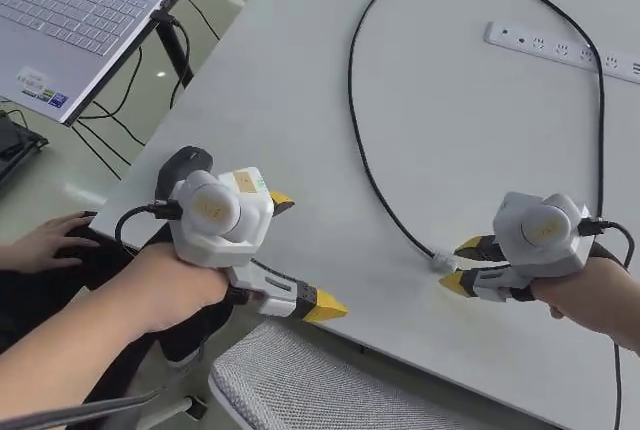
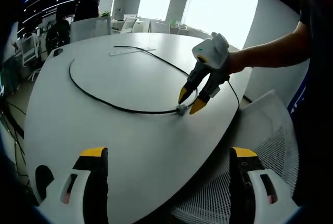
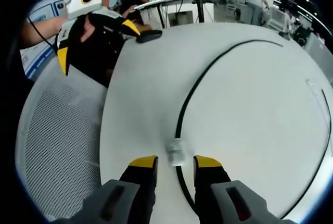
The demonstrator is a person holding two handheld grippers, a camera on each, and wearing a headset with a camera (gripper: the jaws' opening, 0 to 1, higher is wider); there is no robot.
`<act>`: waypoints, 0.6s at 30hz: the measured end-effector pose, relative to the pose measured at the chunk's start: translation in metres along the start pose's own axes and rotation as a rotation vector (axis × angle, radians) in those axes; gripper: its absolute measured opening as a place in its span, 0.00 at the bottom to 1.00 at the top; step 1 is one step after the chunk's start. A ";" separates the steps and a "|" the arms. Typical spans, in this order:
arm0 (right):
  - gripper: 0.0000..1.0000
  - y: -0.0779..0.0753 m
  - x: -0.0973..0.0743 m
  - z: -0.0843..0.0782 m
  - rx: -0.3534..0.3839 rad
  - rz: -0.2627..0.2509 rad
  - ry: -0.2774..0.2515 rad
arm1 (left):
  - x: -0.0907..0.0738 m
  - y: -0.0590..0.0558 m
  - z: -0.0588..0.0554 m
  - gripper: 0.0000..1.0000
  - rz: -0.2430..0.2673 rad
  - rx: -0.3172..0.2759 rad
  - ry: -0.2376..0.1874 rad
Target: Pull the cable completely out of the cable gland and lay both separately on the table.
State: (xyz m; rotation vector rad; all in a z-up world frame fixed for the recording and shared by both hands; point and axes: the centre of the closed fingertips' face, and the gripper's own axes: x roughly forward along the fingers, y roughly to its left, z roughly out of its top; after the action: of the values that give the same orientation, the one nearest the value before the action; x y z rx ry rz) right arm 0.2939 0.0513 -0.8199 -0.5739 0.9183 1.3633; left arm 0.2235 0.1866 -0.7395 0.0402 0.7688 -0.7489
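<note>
A long black cable (image 1: 352, 100) curves across the white table (image 1: 280, 80) and ends in a small white cable gland (image 1: 443, 262) near the front edge. My right gripper (image 1: 461, 265) is open, its yellow tips either side of the gland without touching it. In the right gripper view the gland (image 3: 175, 152) lies just ahead of the right gripper (image 3: 175, 162), the cable (image 3: 193, 91) still running into it. My left gripper (image 1: 305, 253) is open at the table's front-left edge, holding nothing. The left gripper view shows the left gripper (image 2: 168, 153) wide open, with the gland (image 2: 181, 109) far ahead.
A white power strip (image 1: 560, 48) lies at the back right, its black lead (image 1: 600, 120) running down past my right hand. A dark mouse-like object (image 1: 185, 165) sits at the left table edge. A grey mesh chair (image 1: 300, 380) stands below the front edge, and a laptop (image 1: 70, 10) stands off to the left.
</note>
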 end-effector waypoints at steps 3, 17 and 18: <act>0.21 0.001 0.000 0.000 -0.009 0.000 0.003 | -0.001 -0.001 -0.003 0.97 -0.002 0.002 0.005; 0.11 0.003 0.003 -0.001 -0.035 -0.013 0.021 | -0.004 -0.010 -0.007 0.94 -0.010 -0.005 -0.003; 0.10 0.002 0.003 -0.001 -0.039 -0.017 0.023 | -0.004 -0.011 -0.009 0.94 -0.011 -0.004 0.003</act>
State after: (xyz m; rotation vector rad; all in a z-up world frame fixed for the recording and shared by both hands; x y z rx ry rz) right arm 0.2915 0.0522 -0.8223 -0.6273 0.9055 1.3637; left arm 0.2094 0.1835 -0.7414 0.0336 0.7734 -0.7583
